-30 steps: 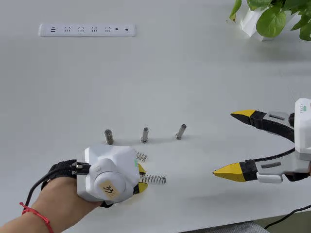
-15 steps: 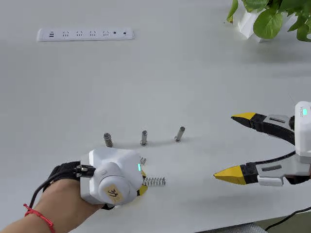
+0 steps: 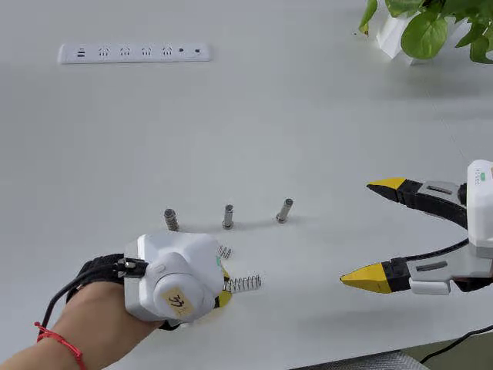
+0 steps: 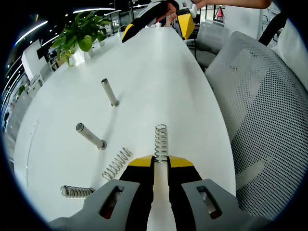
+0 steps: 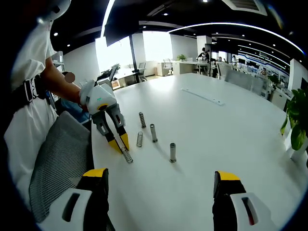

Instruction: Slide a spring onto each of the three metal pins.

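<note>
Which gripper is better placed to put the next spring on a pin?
Left. The left gripper has its jaws shut on a spring, near the bare middle pin. The right gripper is open, empty and farther off.

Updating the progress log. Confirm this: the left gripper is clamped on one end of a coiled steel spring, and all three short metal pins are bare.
Wrong on the pins: two are bare. The left gripper view shows a spring-covered metal pin nearest, with the middle pin and far pin bare. The left gripper is indeed clamped on one end of the coiled steel spring.
</note>
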Motion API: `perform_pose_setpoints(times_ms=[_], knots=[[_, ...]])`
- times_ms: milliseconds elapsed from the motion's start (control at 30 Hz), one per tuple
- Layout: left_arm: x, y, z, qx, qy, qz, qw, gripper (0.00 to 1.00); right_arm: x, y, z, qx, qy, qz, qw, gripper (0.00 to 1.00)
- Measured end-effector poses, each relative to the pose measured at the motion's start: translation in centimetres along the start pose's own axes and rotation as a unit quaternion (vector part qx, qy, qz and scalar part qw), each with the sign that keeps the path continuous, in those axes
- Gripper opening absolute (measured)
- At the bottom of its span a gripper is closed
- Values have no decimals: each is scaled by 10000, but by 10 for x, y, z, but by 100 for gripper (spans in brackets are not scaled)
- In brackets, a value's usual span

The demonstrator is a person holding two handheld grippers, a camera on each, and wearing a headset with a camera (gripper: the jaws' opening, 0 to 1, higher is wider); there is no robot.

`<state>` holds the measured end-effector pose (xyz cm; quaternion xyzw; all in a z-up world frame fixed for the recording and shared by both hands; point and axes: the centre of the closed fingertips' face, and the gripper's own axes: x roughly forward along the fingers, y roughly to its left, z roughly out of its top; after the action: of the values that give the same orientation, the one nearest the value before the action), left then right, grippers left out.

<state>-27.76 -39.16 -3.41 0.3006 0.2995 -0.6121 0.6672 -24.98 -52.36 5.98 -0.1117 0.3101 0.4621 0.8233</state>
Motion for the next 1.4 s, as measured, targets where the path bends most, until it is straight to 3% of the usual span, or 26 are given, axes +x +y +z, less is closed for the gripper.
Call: perform_pose_setpoints(times_ms=[400,733,967,1133,1400], knots=[[-9,0,13,-206,-319,32,9993,6,-2,-2,2,-25,-16,-5,10000,91],[-35,7,36,-636,-963,245,9930,6,-3,1,17,-105,-165,11,9998,89],[-58,13,55,-851,-1454,421,9848,6,-4,11,47,-98,-532,150,9984,84],[-74,18,72,-996,-1823,551,9766,6,-3,22,68,44,-765,360,9964,72],[-97,25,98,-1142,-2350,678,9629,6,-1,39,102,431,-1277,698,9884,49]])
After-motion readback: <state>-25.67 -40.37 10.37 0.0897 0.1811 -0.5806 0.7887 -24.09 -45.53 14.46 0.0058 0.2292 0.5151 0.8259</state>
